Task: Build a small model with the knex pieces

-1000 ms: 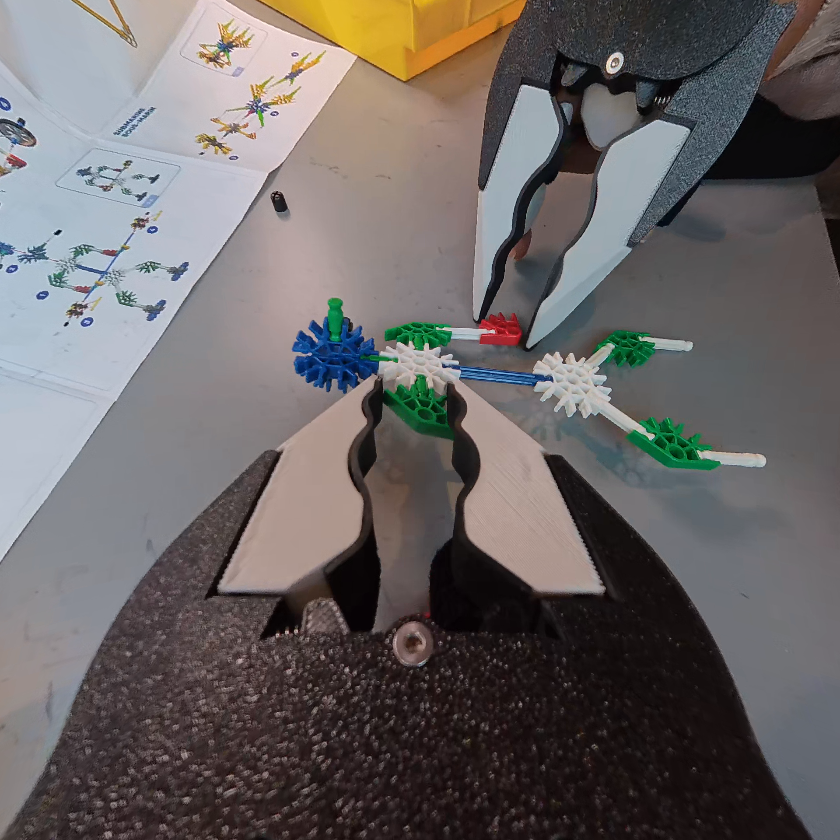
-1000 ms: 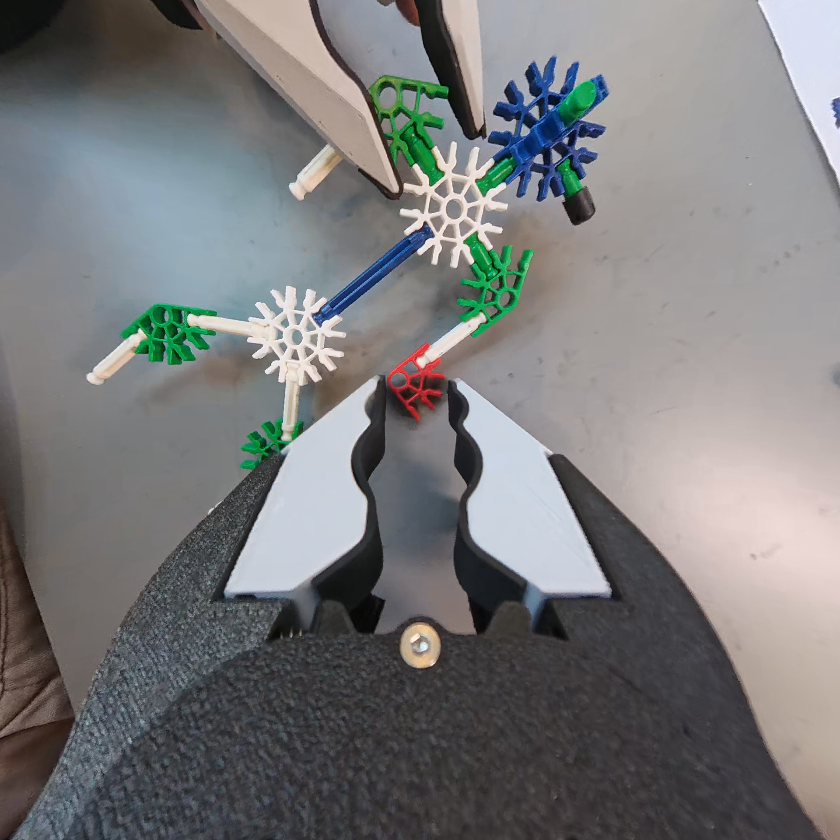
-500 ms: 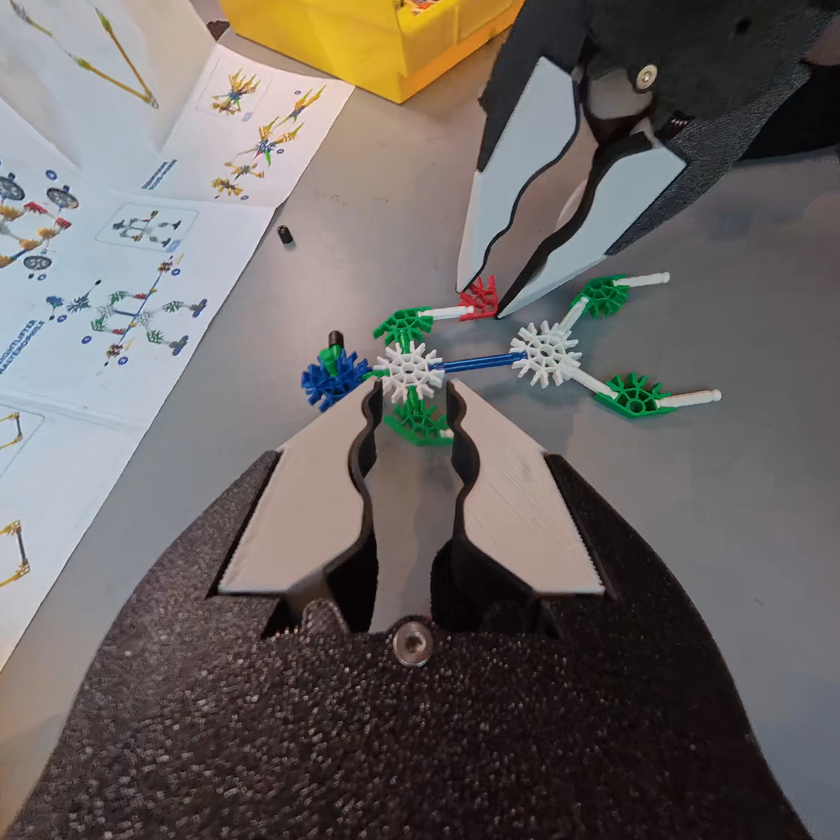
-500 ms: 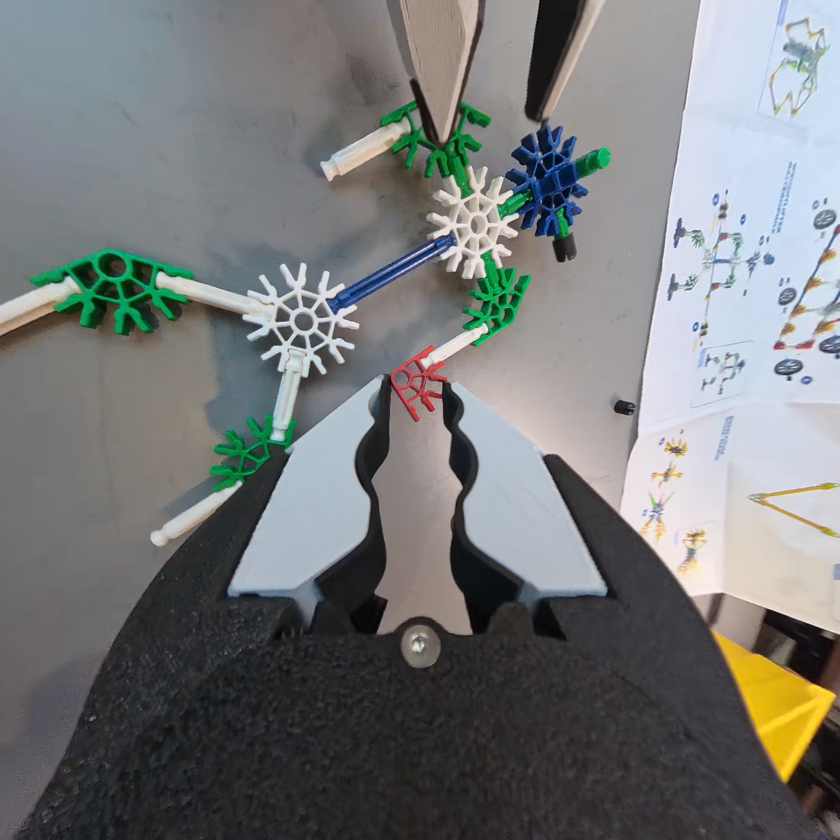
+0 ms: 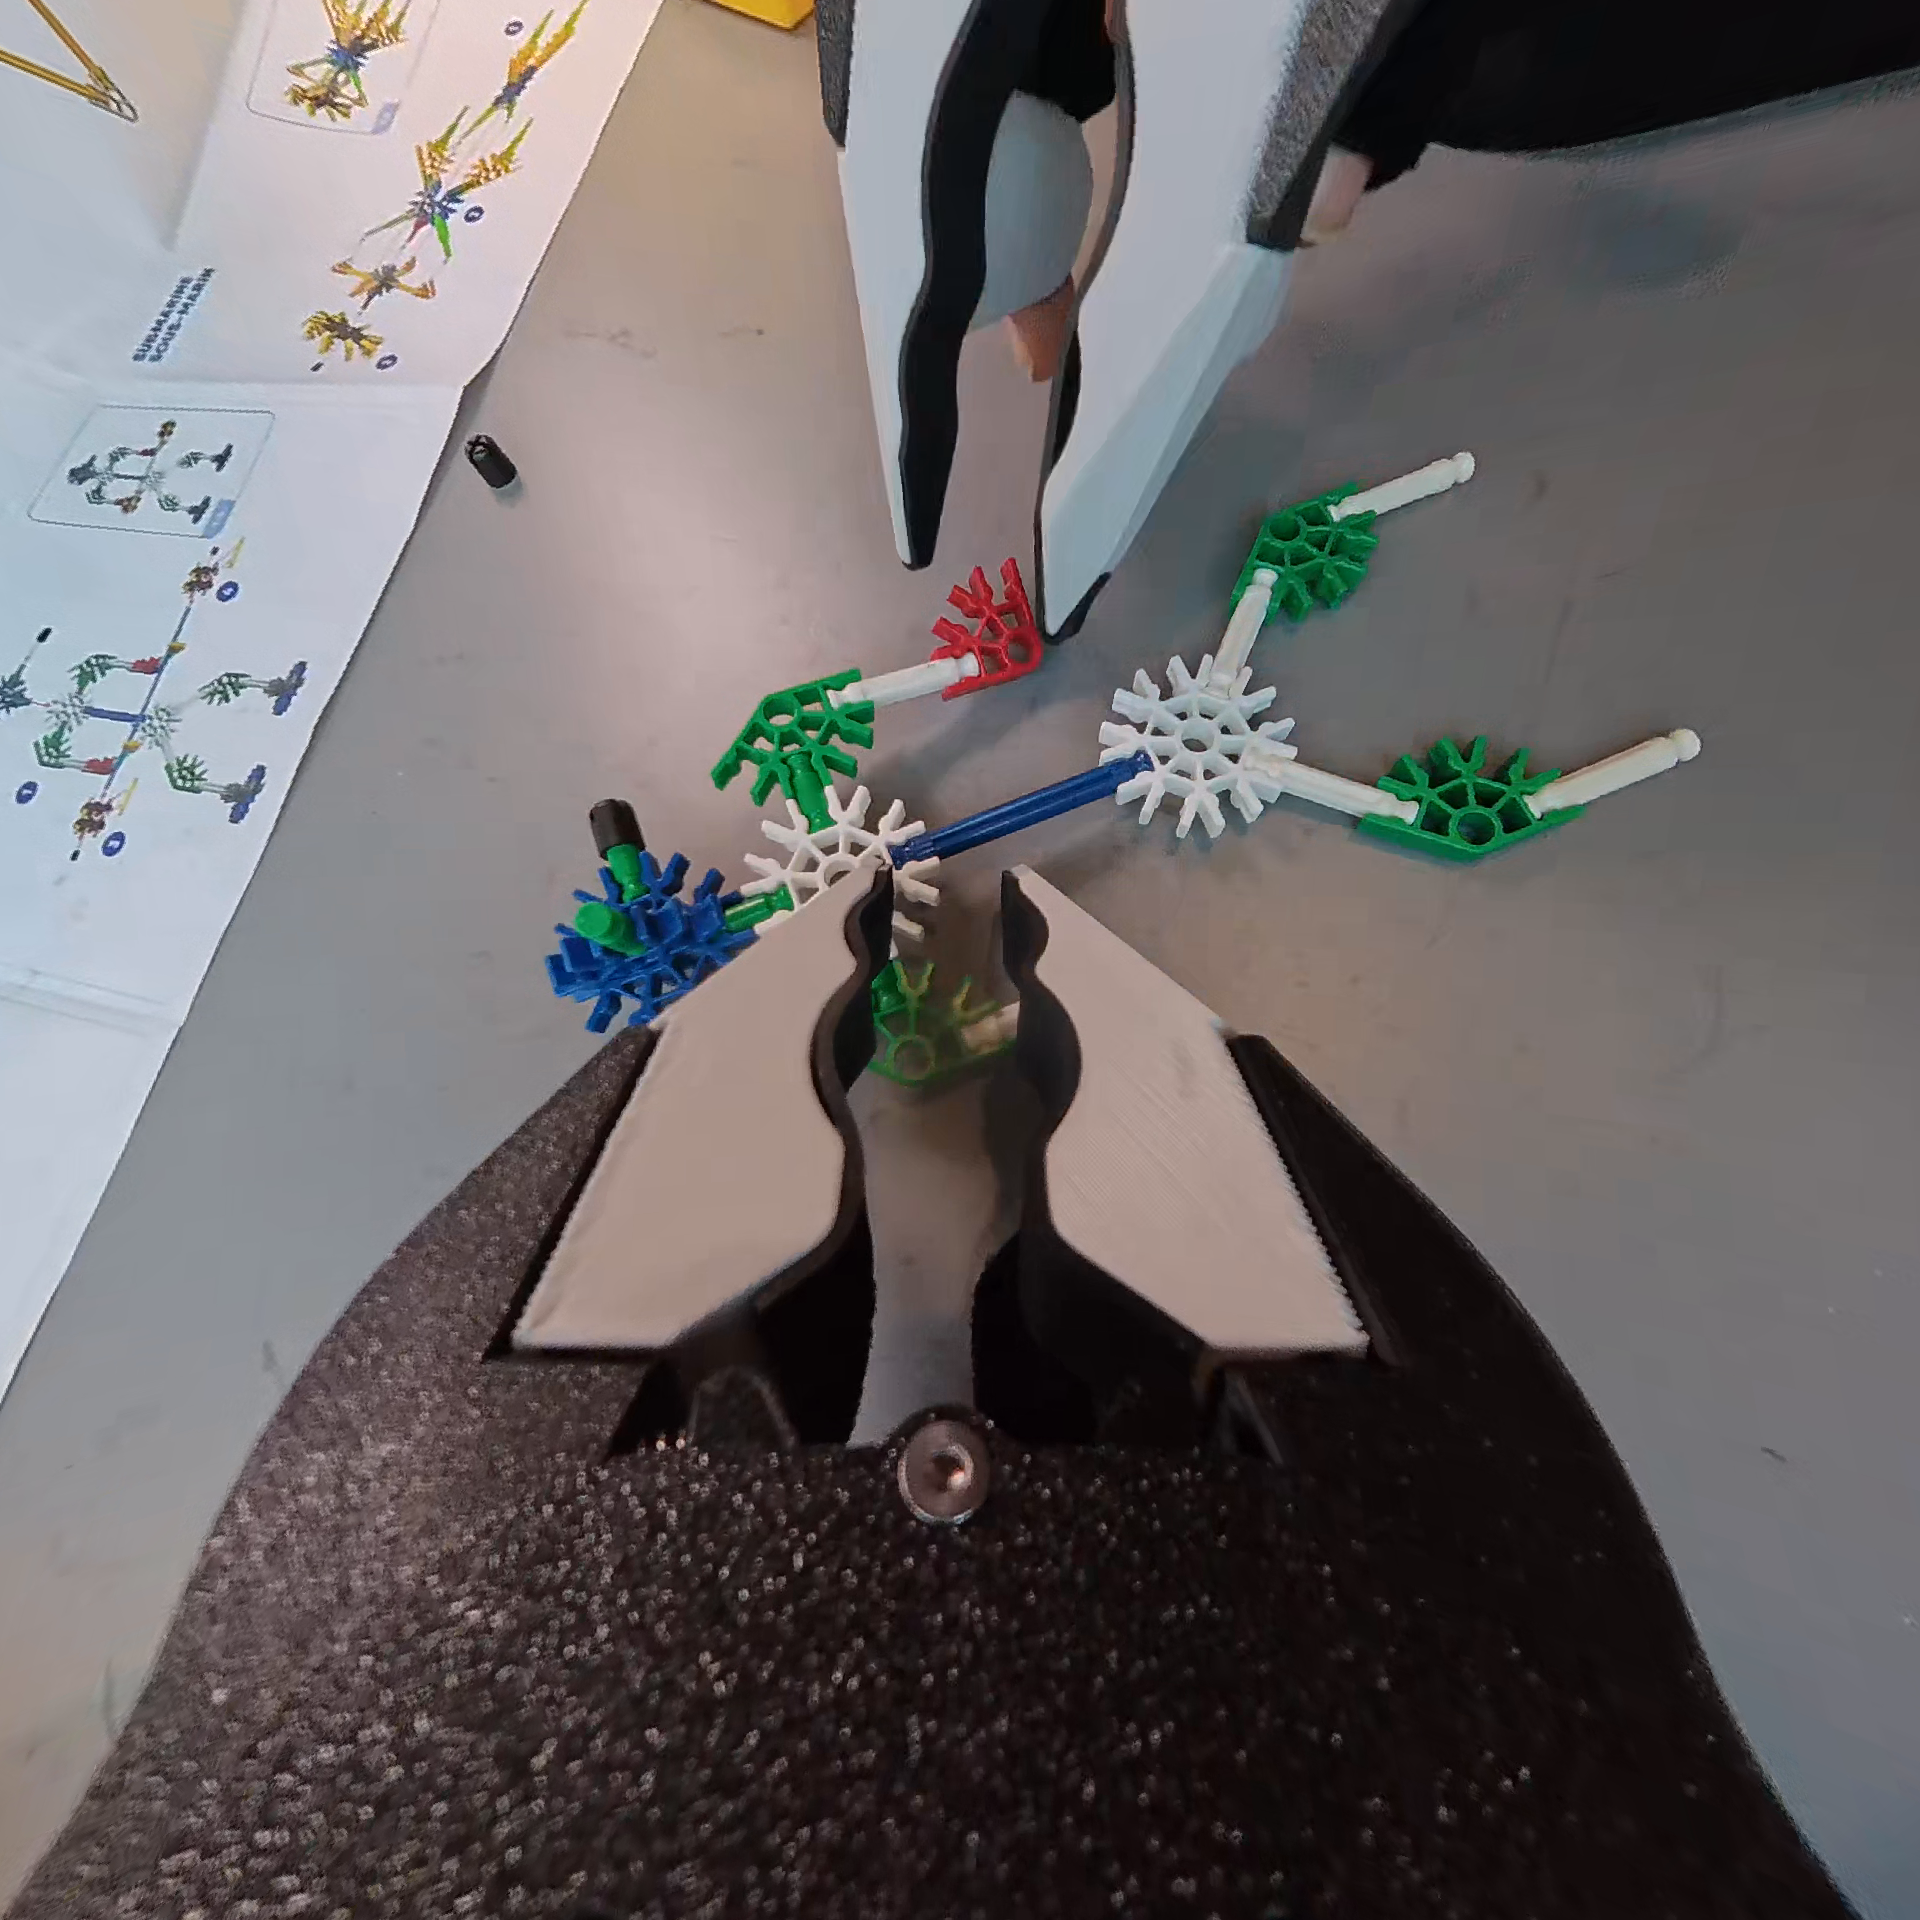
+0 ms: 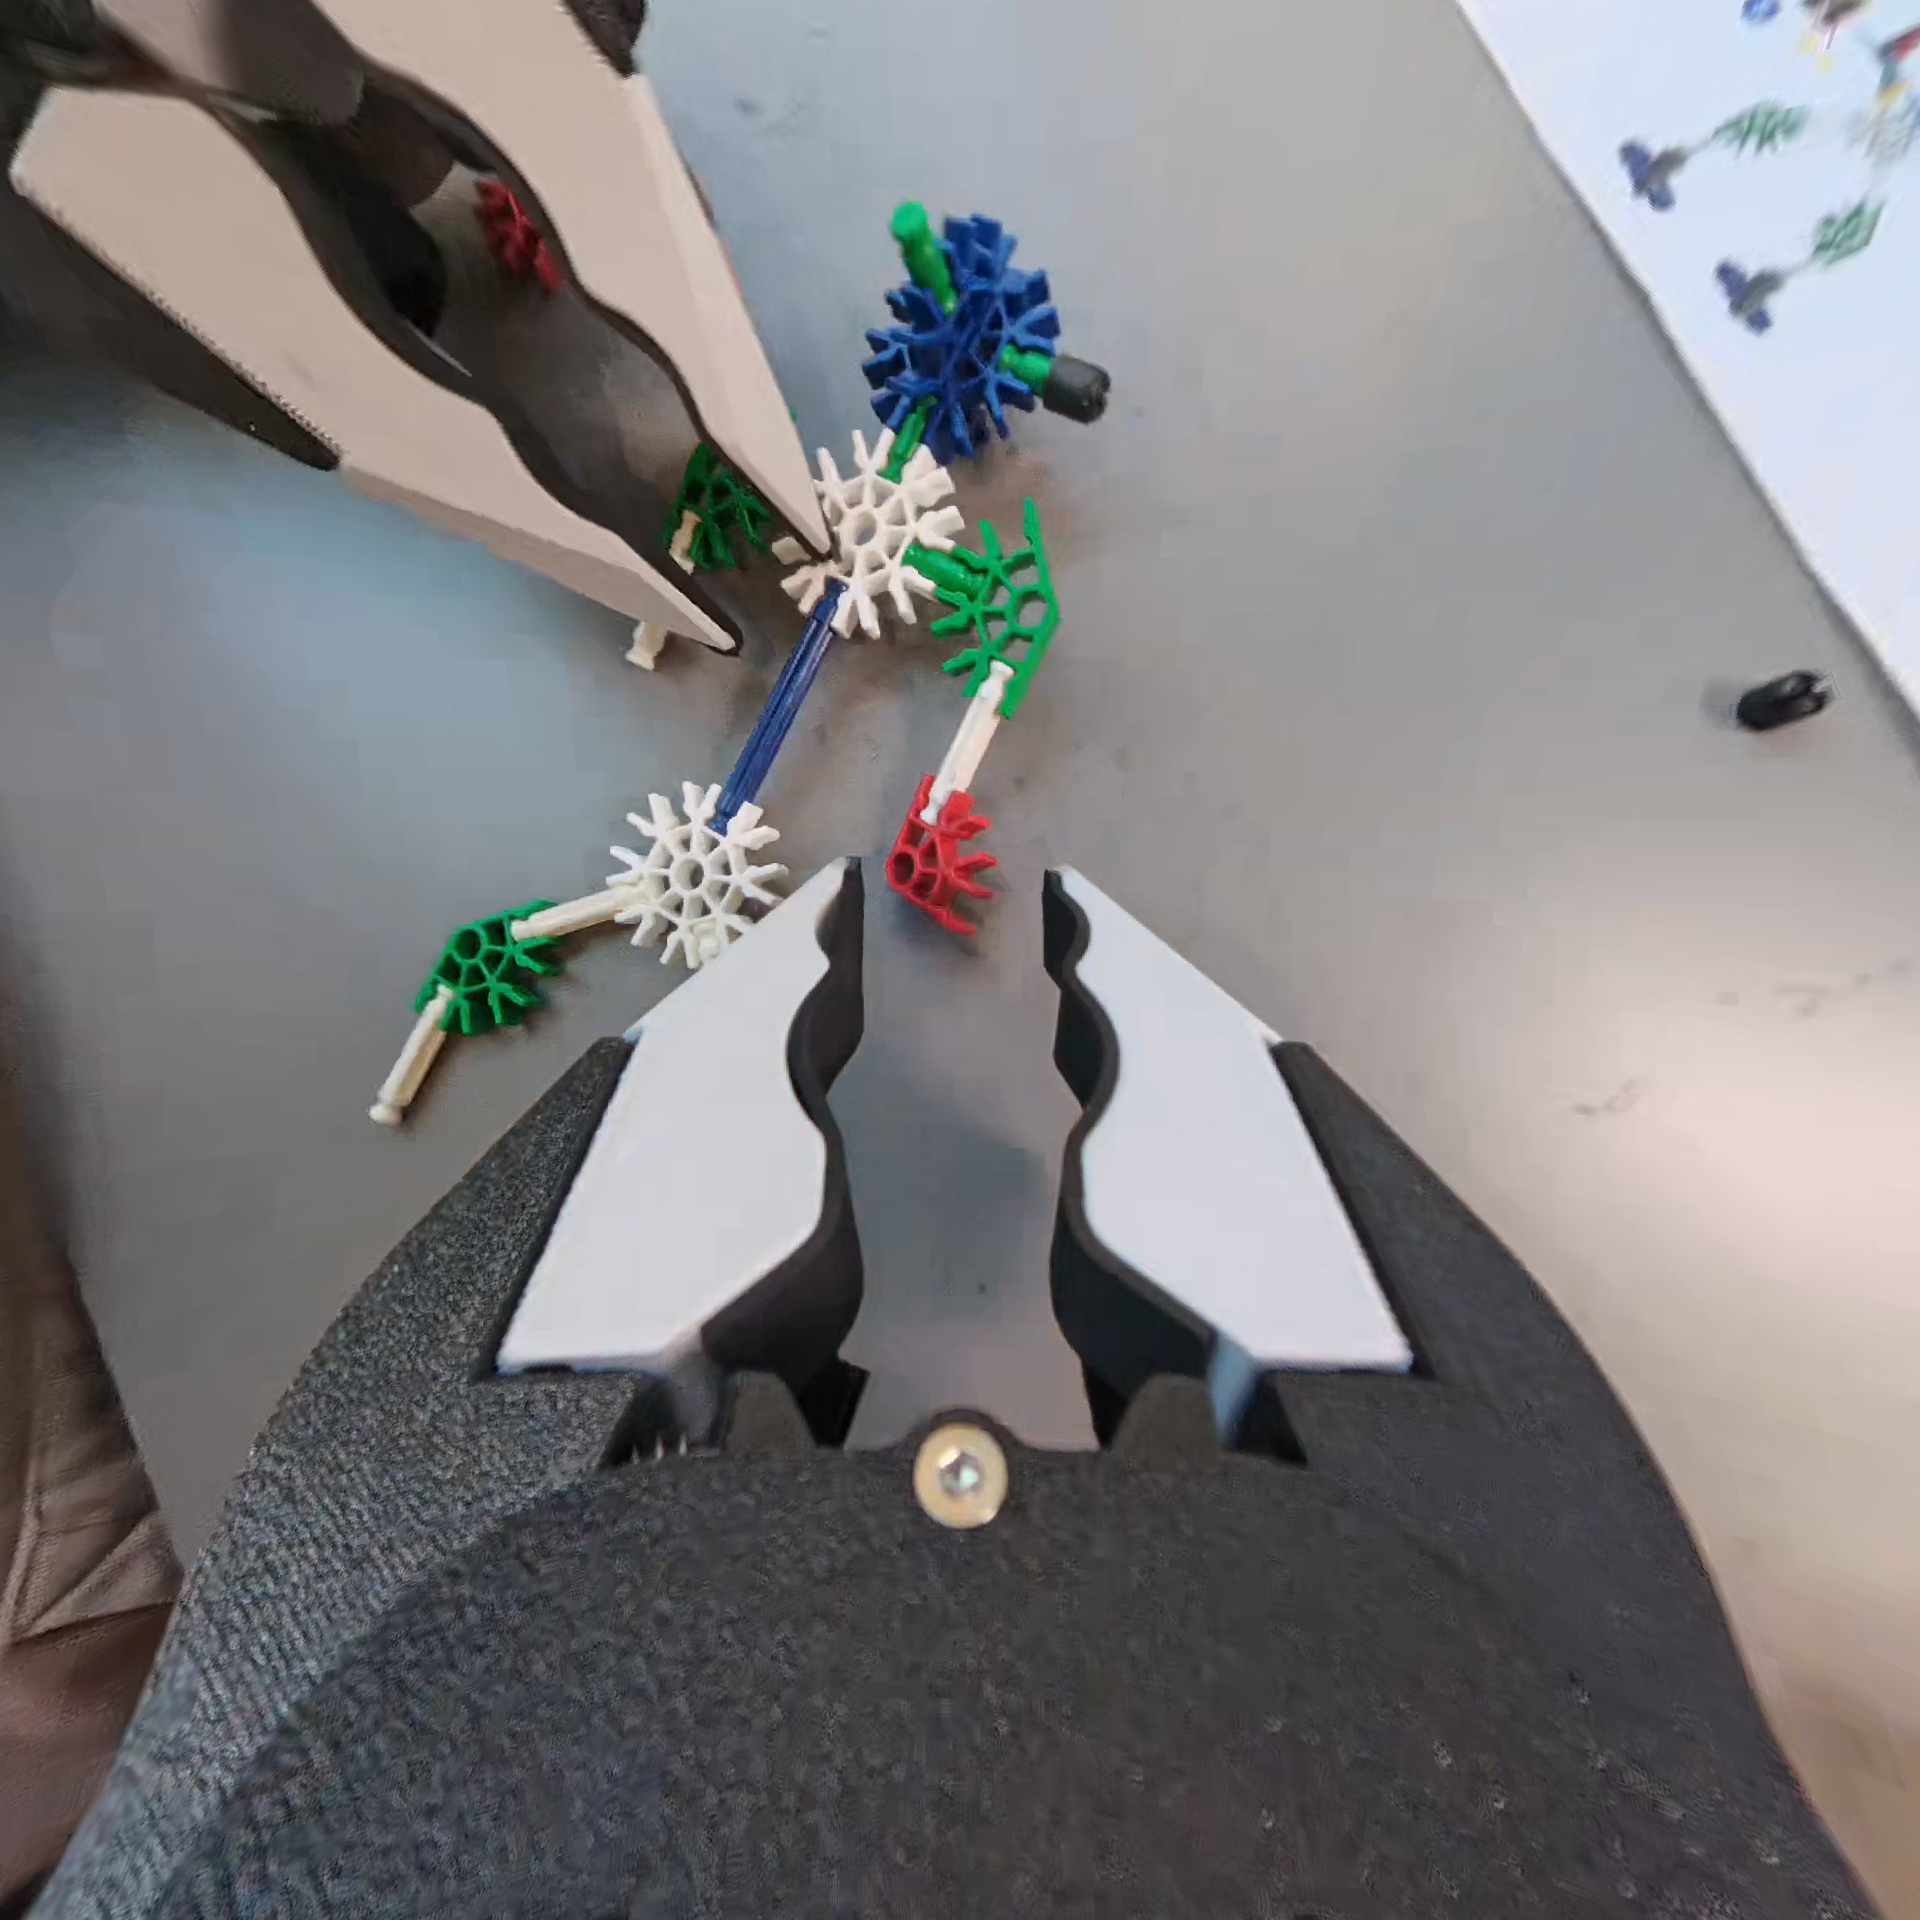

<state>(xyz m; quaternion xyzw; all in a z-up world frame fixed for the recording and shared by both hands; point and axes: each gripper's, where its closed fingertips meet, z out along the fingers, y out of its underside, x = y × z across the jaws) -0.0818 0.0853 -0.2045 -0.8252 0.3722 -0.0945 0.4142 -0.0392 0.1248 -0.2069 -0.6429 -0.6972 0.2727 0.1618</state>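
1. Left wrist view: the left claw [image 5: 943,894] stands open over a toy model [image 5: 1023,805] of plastic rods and toothed connectors that lies on the grey worktop [image 5: 1558,1143]. A green connector [image 5: 920,1023] sits between its pale ribbed fingers, with a gap on each side.
2. Only this view shows the printed instruction sheet [image 5: 208,416] in full along the left edge of the worktop, and a yellow box corner [image 5: 758,10] at the top.
3. The right claw [image 5: 982,592] comes down from above, open, with the red connector [image 5: 987,634] just beside one fingertip. A loose black cap [image 5: 491,460] lies alone between the sheet and the claw.
4. Bare worktop spreads to the right of the model.
5. Right wrist view: the right claw [image 6: 951,883] is open, and the red connector [image 6: 935,862] lies at the mouth of the gap, touching neither finger as far as I can tell.
6. This view shows a small red piece [image 6: 514,239] deep inside the left claw [image 6: 779,592], hidden from the other camera.
7. The blue spiked wheel [image 6: 966,338] carries green pegs and a black cap; a blue rod [image 6: 779,717] joins two white snowflake-shaped hubs. A brown sleeve [image 6: 52,1455] fills the lower left edge.
8. The worktop is smooth, faintly scuffed metal; the claw bodies are grainy black.
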